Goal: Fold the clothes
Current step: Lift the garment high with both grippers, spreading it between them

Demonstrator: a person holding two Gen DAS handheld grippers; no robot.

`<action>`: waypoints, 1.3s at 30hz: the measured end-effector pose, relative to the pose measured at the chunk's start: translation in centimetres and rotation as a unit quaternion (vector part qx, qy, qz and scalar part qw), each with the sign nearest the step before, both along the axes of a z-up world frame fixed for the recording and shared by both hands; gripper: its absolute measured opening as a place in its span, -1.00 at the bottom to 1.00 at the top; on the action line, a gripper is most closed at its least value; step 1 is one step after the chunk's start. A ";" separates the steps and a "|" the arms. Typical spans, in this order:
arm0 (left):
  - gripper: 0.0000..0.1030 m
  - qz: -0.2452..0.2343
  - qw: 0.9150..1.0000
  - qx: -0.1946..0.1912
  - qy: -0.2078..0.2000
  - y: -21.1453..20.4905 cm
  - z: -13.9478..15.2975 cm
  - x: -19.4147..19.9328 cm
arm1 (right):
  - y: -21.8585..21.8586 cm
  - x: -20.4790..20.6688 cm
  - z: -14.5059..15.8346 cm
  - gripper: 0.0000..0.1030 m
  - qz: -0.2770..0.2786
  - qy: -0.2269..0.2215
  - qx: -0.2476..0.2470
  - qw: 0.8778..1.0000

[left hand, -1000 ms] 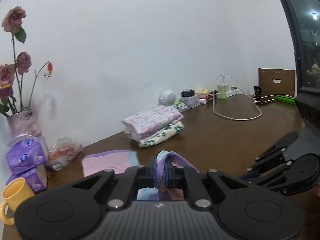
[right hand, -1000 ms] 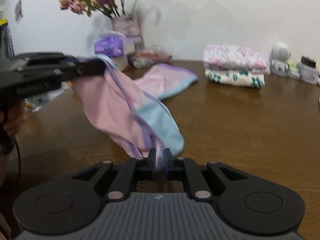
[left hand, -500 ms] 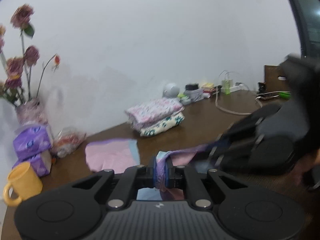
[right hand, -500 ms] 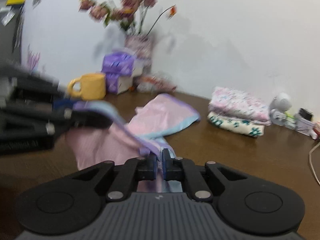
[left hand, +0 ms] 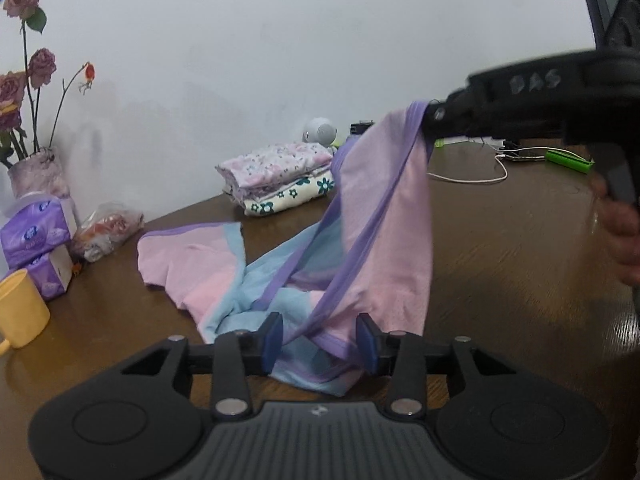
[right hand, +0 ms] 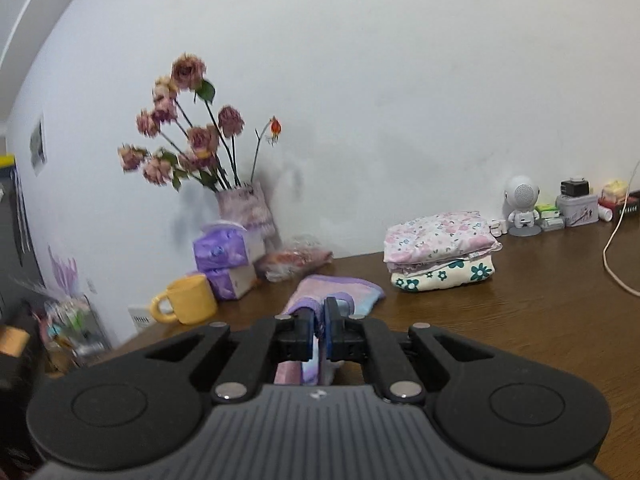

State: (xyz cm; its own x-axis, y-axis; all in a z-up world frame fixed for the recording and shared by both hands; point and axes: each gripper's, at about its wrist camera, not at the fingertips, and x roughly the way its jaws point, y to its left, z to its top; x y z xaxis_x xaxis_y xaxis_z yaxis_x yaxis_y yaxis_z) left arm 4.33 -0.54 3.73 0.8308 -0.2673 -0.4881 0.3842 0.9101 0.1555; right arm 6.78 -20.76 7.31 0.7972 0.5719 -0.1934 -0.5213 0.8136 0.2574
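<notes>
Pink, blue and purple-trimmed garment (left hand: 372, 216) partly lifted off the brown desk (left hand: 512, 248): one purple-edged corner raised high at the right of the left wrist view, the rest sloping down to a rumpled pink-and-blue spread lying flat on the wood, lowest fold draped between the blue pads (left hand: 273, 338) of the left gripper (left hand: 318, 338). Left gripper spread wide, cloth passing through the gap, neither pad pressed on it. Right gripper (right hand: 319, 322) pressed together on a purple hem of the same garment (right hand: 340, 294), pinching it; seen from the left wrist view as a black tool (left hand: 520, 100) holding the raised corner, a hand (left hand: 620, 236) on its handle at the frame's right edge.

Behind the garment, a stack of folded clothes (left hand: 280, 178): pink floral piece on top, cream piece with teal flowers beneath, well apart from the lifted cloth. Beside the stack, toward the wall, a small white round-headed figure (right hand: 520, 208), then tins and small boxes (right hand: 576, 206). White cable (left hand: 472, 178) and a green object (left hand: 568, 160) farther right on the desk.

At the left, a vase of dried roses (right hand: 244, 208) against the wall, purple tissue packs (left hand: 36, 240) stacked before it, a clear bag (left hand: 108, 230) beside them, a yellow mug (left hand: 20, 308) nearest the edge.
</notes>
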 end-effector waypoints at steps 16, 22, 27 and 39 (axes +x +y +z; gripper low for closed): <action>-0.95 -0.040 0.988 0.106 -0.101 -1.1 4.0 0.5 | -0.6 -1.3 1.0 -0.91 -0.023 -0.026 -0.039 0.999; -0.96 0.044 0.968 0.099 -0.226 1.0 14.2 2.4 | 0.5 1.5 8.3 -0.92 -0.039 -0.085 -0.063 0.994; -0.96 0.103 0.937 0.057 -0.328 2.1 24.4 2.0 | 1.7 1.4 16.2 -0.92 -0.043 -0.157 -0.055 0.985; -0.43 0.155 0.940 0.046 -0.299 3.2 27.8 2.2 | 3.1 0.8 23.7 -0.92 -0.070 -0.222 -0.070 0.970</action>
State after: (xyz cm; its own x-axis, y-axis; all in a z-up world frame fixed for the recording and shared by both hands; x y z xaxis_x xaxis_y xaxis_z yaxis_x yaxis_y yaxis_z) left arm 6.53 2.61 31.57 0.9951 0.0542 0.0822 -0.0793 0.9363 0.3421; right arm 7.56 -17.66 31.01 0.8873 0.4458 0.1180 -0.4382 0.8948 -0.0850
